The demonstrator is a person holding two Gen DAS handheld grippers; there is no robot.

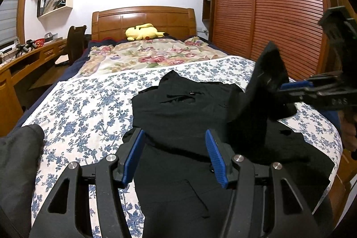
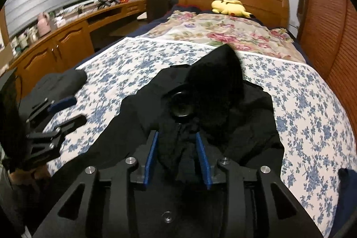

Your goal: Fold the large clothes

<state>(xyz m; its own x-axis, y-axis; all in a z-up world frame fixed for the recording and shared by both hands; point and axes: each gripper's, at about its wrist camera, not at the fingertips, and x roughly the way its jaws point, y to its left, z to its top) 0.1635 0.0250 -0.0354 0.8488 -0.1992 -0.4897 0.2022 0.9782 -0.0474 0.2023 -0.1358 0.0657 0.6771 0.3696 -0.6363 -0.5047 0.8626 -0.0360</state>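
black jacket [image 1: 178,108] on bed [image 1: 89,108] | left gripper [image 1: 174,157] fingers apart, empty | right gripper [image 2: 177,157] fingers apart around jacket fold

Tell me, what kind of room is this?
It looks like a bedroom: a bed with a wooden headboard, a yellow plush toy at its head, and a wooden louvred wardrobe beside it.

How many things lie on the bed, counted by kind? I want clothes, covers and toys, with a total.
Black clothes: 2 (the large black garment in the middle, the dark folded garment at the left edge)
Flowered covers: 2 (blue-flowered sheet, pink-flowered blanket)
Plush toys: 1 (yellow plush)
Total: 5
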